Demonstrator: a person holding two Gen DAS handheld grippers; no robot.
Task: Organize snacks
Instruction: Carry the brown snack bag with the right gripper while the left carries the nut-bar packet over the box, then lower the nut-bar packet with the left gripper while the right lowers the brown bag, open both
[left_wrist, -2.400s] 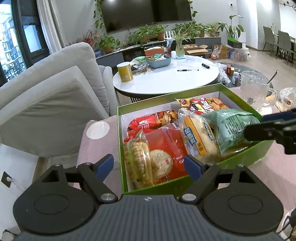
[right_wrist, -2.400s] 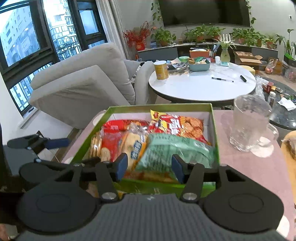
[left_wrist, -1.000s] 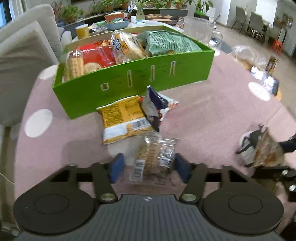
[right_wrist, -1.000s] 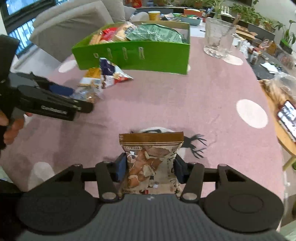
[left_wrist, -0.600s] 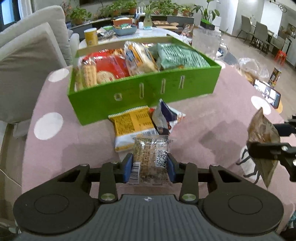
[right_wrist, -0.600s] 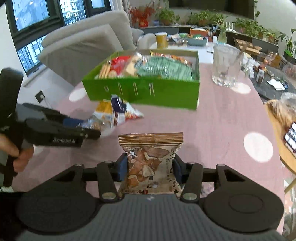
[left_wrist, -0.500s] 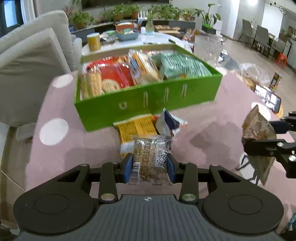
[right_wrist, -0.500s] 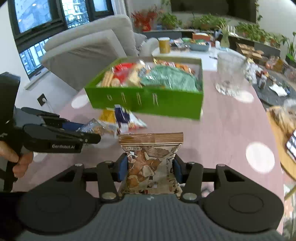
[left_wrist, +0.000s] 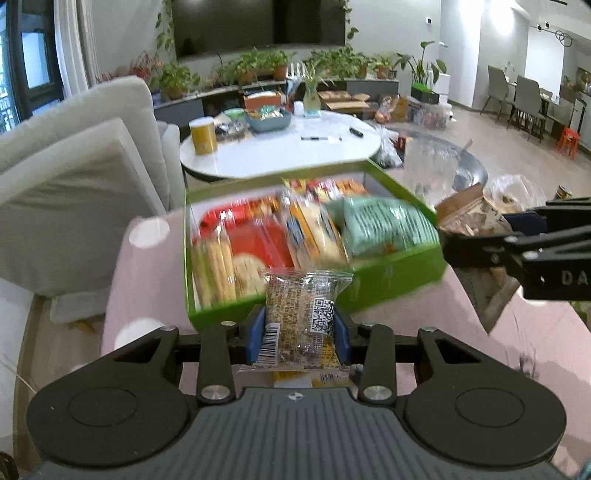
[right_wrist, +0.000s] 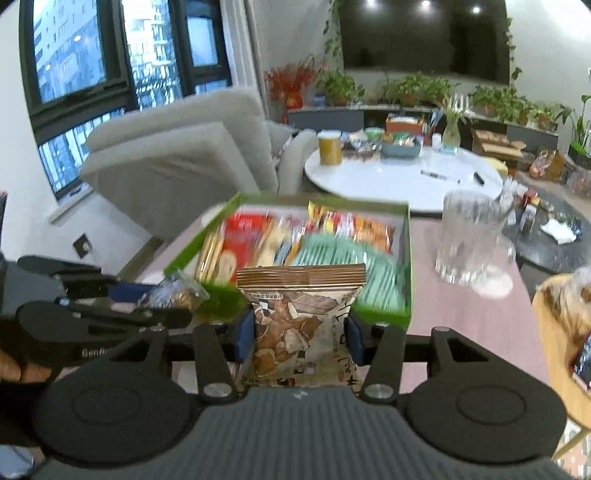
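We've got a packet in each hand and both sit just short of the green box (left_wrist: 388, 275), which fills the middle of both views. The left gripper (left_wrist: 299, 334) has its jaws pressed in on a clear-wrapped cereal bar (left_wrist: 301, 317) at bottom centre of the left view, the blue pads hard against its sides. The right gripper (right_wrist: 301, 339) has its jaws closed on a brown snack packet (right_wrist: 301, 317), held upright with the crimped top edge uppermost. The box looks nearly full: biscuits (left_wrist: 214, 269) and red packets to the left, a green bag (left_wrist: 384, 225) piled on the right. So, as we judge it, each packet should go in over the near wall and drop only where a gap shows, letting go low so nothing slides back out over the rim. The two grippers are close together, so going one at a time should keep us from bumping. The worktop (left_wrist: 480, 354) wears a pink cloth with white spots, and a glass jug (right_wrist: 469, 240) stands right of the box, near enough to mind on the right-hand approach. Beyond lie a grey sofa at the left, a round white table with a yellow tin, plants along the far wall and a dark screen above.
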